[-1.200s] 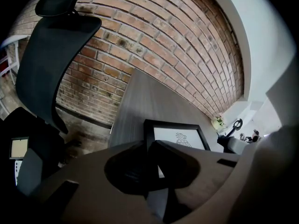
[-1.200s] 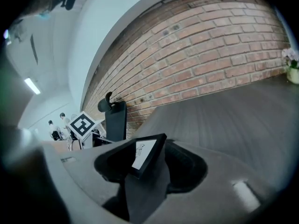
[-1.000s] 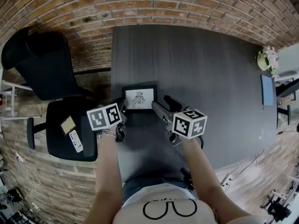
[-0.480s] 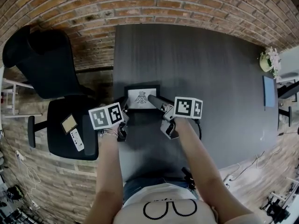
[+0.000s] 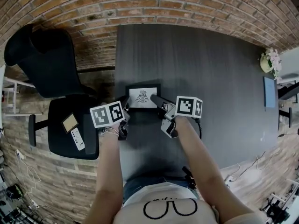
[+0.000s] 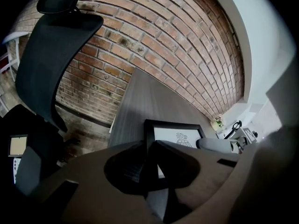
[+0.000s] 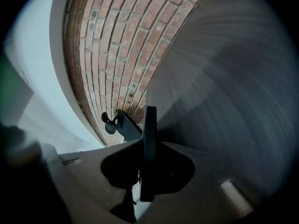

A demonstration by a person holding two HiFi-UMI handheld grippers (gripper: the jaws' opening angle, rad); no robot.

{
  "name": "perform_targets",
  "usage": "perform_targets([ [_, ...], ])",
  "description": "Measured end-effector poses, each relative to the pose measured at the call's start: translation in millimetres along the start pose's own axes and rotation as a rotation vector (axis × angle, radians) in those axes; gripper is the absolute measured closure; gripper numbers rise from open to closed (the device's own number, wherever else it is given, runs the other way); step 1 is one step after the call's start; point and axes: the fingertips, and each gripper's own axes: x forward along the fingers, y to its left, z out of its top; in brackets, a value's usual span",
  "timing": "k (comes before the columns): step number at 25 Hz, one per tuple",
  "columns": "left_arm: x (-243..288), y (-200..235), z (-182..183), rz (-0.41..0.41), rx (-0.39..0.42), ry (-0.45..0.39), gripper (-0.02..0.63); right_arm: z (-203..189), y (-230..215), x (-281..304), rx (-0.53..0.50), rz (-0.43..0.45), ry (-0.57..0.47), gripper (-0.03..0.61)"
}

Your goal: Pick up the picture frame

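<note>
Left gripper (image 5: 126, 108) pinches the left bar of the frame (image 5: 142, 96), its jaws pressed on the dark moulding from both faces. The frame sits between the two tools, near the left edge of the table (image 5: 196, 69), print side up. Whether it has left the tabletop cannot be told. On the far side, the right gripper (image 5: 154, 98) has just been closing its jaws. They now clamp the right bar, which shows edge-on between them.

With both sides held, the step in hand looks like the lift itself. It would go best if both hands rose together at one pace, so that the frame stays level and neither bar is wrung. Each bite is on a narrow bar, so the hands should keep their spacing and avoid pulling apart or rolling.
</note>
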Motion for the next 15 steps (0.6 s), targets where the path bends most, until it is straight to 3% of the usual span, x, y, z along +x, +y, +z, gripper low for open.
perform_targets([
  [5, -6, 0, -4, 0.014, -0.001, 0.002, 0.543, -2, 2, 0, -0.003, -0.015, -0.007, 0.523],
  [8, -15, -2, 0, 0.019, 0.001, -0.037, 0.540, -2, 3, 1, -0.004, -0.020, -0.008, 0.523],
  [12, -29, -8, 12, 0.040, 0.039, -0.091, 0.414, -1, 2, 2, -0.013, -0.028, -0.008, 0.523],
  [15, -40, -10, 18, 0.061, 0.074, -0.110, 0.408, -2, 5, 2, -0.012, -0.023, -0.016, 0.523],
])
